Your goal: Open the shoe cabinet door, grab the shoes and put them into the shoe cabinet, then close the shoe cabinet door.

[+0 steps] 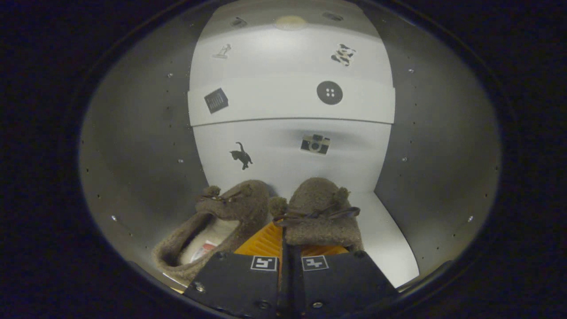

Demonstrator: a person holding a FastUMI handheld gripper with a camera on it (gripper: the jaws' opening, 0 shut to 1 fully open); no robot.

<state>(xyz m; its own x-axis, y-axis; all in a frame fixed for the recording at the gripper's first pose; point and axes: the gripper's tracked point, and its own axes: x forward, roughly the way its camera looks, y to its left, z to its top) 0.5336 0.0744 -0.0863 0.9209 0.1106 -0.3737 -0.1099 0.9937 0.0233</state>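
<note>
Two brown shoes sit low in the frame, inside the shoe cabinet (133, 146). The left shoe (208, 230) rests on the cabinet floor; the right shoe (321, 212) is pinched at its heel by the gripper (283, 254), fingers nearly together. Placing step, I'd say: next, release, back out, close the door.

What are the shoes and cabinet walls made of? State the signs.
Shoes: likely felted wool or fleece, matte brown, with a fuzzy nap and pompom ties. Cabinet walls: probably laminated board or painted metal, smooth, with small holes. The claw is shut on the right shoe.
</note>
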